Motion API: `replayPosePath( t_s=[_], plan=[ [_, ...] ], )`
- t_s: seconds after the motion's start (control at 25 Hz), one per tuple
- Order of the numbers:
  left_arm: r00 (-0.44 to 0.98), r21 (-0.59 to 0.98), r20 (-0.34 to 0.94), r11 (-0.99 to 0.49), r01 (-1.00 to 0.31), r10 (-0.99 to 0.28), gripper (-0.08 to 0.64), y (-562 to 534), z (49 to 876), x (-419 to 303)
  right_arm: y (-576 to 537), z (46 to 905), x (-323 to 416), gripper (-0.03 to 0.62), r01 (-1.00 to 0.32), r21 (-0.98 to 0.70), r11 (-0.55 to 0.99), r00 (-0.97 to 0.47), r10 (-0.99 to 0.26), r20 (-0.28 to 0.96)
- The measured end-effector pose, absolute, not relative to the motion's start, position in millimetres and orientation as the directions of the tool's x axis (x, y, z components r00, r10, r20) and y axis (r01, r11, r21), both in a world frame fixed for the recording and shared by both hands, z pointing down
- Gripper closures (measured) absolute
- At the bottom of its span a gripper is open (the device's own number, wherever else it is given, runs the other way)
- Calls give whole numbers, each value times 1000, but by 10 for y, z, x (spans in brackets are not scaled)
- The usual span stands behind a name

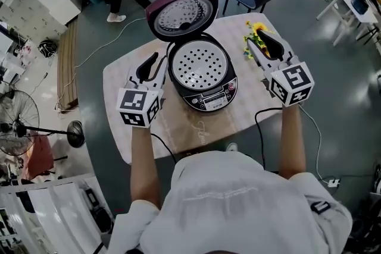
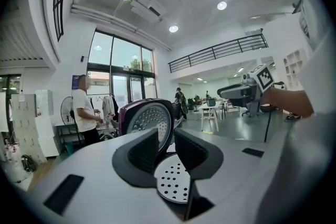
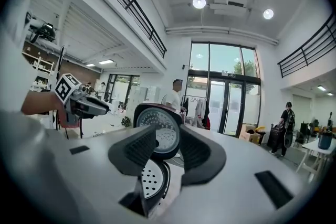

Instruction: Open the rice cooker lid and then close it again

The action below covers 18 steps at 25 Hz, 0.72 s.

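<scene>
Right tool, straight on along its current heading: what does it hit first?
Probably the raised lid of the rice cooker. The right tool has its jaws apart and empty, and its view shows the lid dead ahead between them. The gap to it is hard to judge.

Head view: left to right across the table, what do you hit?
Left gripper → rice cooker, its lid raised → right gripper.

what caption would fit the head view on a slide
Rice cooker with its lid standing open, flanked by the left gripper and right gripper, both empty.
</scene>
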<state>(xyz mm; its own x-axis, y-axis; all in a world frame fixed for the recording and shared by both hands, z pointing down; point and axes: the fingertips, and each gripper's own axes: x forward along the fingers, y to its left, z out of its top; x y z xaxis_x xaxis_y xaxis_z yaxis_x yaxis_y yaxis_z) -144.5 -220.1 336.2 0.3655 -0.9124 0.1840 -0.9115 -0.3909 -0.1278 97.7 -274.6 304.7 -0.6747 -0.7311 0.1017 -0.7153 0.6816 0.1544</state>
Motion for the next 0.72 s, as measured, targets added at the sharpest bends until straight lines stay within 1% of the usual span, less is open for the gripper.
replayPosePath(
  t_s=[0.72],
  plan=[
    [369, -141, 208, -401, -905, -906, 449, -2158, 3423, -1330, -2701, 3202, 998, 437, -698, 149, 700, -688, -714, 132]
  ],
)
